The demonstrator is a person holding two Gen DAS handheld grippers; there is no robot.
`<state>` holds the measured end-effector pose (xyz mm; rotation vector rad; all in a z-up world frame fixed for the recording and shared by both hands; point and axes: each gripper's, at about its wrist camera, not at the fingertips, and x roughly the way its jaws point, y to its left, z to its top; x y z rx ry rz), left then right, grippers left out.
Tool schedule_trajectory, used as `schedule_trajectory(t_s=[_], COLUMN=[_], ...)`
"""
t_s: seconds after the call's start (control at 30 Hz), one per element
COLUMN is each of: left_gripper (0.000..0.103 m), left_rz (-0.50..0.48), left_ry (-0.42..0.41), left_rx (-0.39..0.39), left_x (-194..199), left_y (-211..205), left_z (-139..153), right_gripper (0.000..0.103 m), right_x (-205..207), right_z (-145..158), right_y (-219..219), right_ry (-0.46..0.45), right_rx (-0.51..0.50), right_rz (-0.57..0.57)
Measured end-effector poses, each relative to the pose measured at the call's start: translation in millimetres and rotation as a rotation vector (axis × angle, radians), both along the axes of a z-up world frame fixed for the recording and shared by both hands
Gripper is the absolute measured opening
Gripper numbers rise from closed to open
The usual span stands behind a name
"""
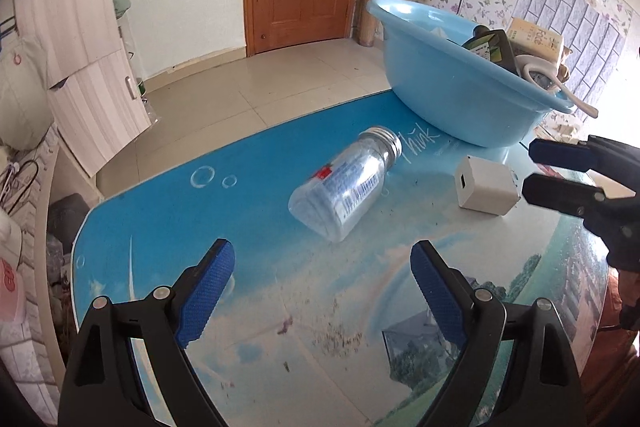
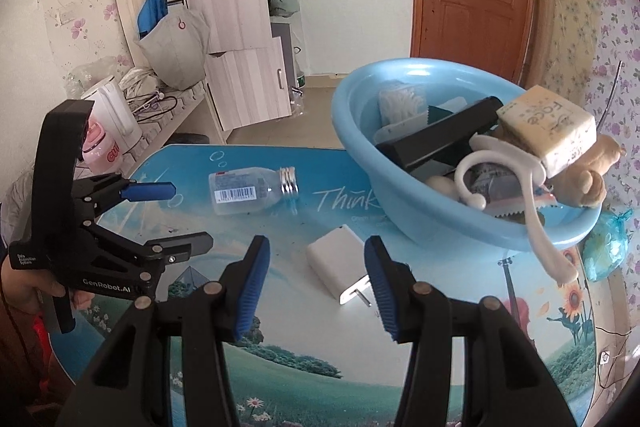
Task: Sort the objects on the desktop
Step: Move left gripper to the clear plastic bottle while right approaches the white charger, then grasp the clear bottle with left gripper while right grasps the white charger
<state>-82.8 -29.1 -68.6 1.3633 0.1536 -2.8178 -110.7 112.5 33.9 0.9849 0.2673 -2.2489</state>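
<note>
Inside the blue plastic basin [image 2: 404, 203] the pile was hard to read: a black box [image 2: 440, 139], a cream packet [image 2: 548, 127], a white curved hanger [image 2: 516, 167] poking over the rim, a brown plush toy [image 2: 588, 175] half buried; the rest I couldn't make out. The basin stood on the glossy printed bench [image 1: 280, 307]. Just in front of the basin lay the white charger block [image 2: 340, 267], matte and boxy, its metal prongs towards me. My right tongs [image 2: 316, 287] were spread wide, ribbed blue pads either side of that charger, not touching it. Left of the basin, the clear plastic bottle [image 1: 344, 183] lay on its side, capless, threaded neck towards the basin. My left tongs [image 1: 324, 287] hovered spread and empty, near the bottle's base.
</note>
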Motion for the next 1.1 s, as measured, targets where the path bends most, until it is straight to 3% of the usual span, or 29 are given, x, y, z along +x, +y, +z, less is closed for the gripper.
schedule_trajectory(t_s=[0.1, 0.17, 0.33, 0.37, 0.4, 0.43, 0.5, 0.7, 0.73, 0.77, 1.1], left_gripper=[0.090, 0.090, 0.090, 0.084, 0.066, 0.055, 0.042, 0.042, 0.042, 0.042, 0.041], left_rz=[-0.038, -0.059, -0.089, -0.094, -0.098, -0.098, -0.099, -0.104, -0.098, -0.094, -0.086], left_ry=[-0.033, -0.038, -0.035, -0.034, -0.036, -0.042, -0.035, -0.034, -0.028, -0.025, -0.036], left_rx=[-0.044, -0.066, -0.068, -0.062, -0.057, -0.056, -0.054, -0.042, -0.035, -0.028, -0.011], left_x=[-15, -22, -37, -38, -40, -40, -39, -28, -24, -21, 18], left_y=[5, 8, 11, 11, 11, 11, 11, 12, 12, 12, 27], left_z=[-4, -5, -4, -5, -5, -7, -6, -3, -1, 0, 6], right_gripper=[0.050, 0.061, 0.063, 0.063, 0.063, 0.063, 0.063, 0.062, 0.059, 0.046, 0.042], right_x=[-6, -9, -19, -21, -23, -24, -26, -30, -29, -27, -1], right_z=[-8, -13, -22, -24, -26, -27, -28, -33, -32, -32, -30], right_y=[1, 0, -6, -6, -7, -7, -7, -3, -2, -1, 5], right_ry=[-0.024, -0.021, -0.036, -0.046, -0.046, -0.046, -0.051, -0.084, -0.084, -0.078, -0.080], right_rx=[0.016, 0.024, 0.062, 0.064, 0.067, 0.069, 0.071, 0.070, 0.067, 0.070, 0.073], right_rz=[0.001, 0.008, 0.054, 0.062, 0.066, 0.071, 0.082, 0.090, 0.091, 0.090, 0.086])
